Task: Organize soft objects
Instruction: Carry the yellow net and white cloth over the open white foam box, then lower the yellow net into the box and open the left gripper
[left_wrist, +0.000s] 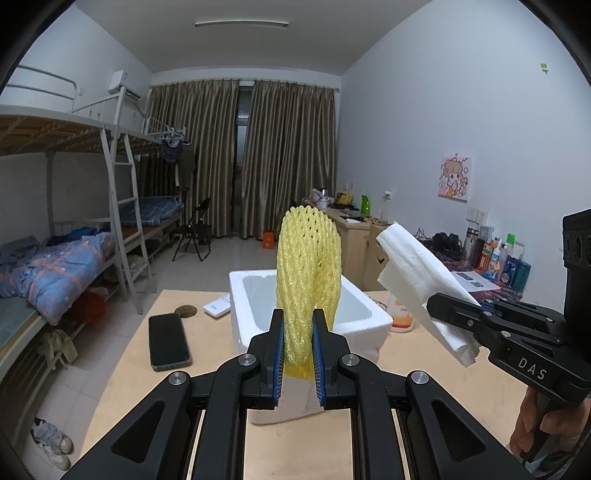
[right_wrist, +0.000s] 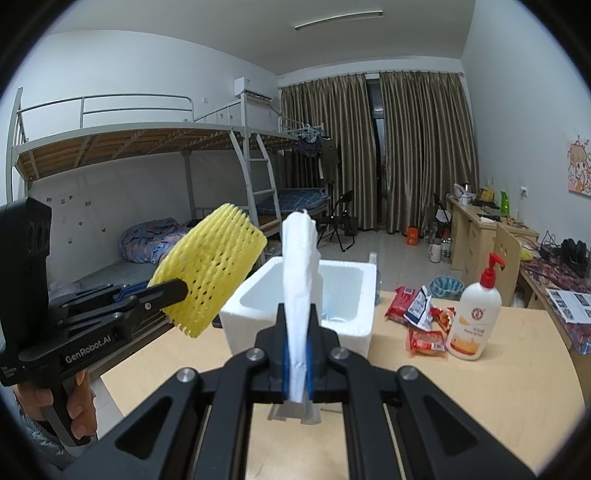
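My left gripper (left_wrist: 298, 325) is shut on a yellow foam fruit net (left_wrist: 307, 266) and holds it upright in the air, in front of a white foam box (left_wrist: 369, 325) on the table. The net also shows in the right wrist view (right_wrist: 210, 269), left of the box (right_wrist: 251, 317). My right gripper (right_wrist: 297, 317) is shut on a white paper tissue (right_wrist: 299, 266), raised just before the box. In the left wrist view the right gripper (left_wrist: 454, 308) holds the tissue (left_wrist: 413, 266) at the box's right.
On the wooden table (left_wrist: 129, 362) lie a black phone (left_wrist: 168, 341) and a white card (left_wrist: 218, 306). A lotion pump bottle (right_wrist: 474, 317) and red snack packets (right_wrist: 424, 339) stand right of the box. Bunk beds (right_wrist: 147, 147) line the left wall.
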